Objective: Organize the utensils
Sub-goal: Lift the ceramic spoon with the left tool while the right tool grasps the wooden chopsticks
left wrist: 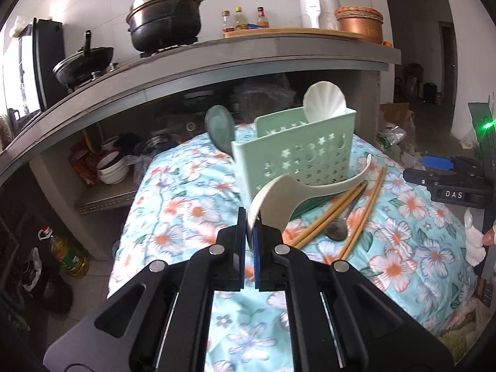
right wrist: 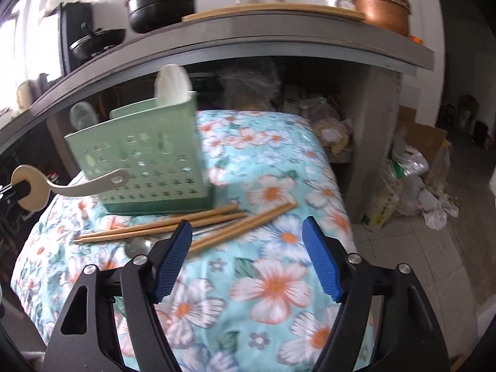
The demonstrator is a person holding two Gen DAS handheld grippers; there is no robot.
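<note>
My left gripper (left wrist: 249, 232) is shut on the bowl of a cream ladle spoon (left wrist: 279, 201), held above the floral cloth; it also shows at the left of the right wrist view (right wrist: 77, 187). A mint green perforated utensil holder (left wrist: 297, 152) stands on the cloth, with a white shell-shaped scoop (left wrist: 324, 100) and a grey-green spoon (left wrist: 220, 128) in it. Several wooden chopsticks (right wrist: 173, 224) and a metal spoon (left wrist: 338, 231) lie in front of the holder (right wrist: 145, 161). My right gripper (right wrist: 248, 257) is open and empty above the cloth, just in front of the chopsticks.
The floral cloth (right wrist: 272, 282) covers a small table. Behind is a concrete counter (left wrist: 217, 59) with a black pot (left wrist: 164, 15), a wok, bottles and a copper pot (left wrist: 361, 24). Bowls (left wrist: 111, 167) sit under it. Bags and boxes (right wrist: 412, 167) stand on the floor at right.
</note>
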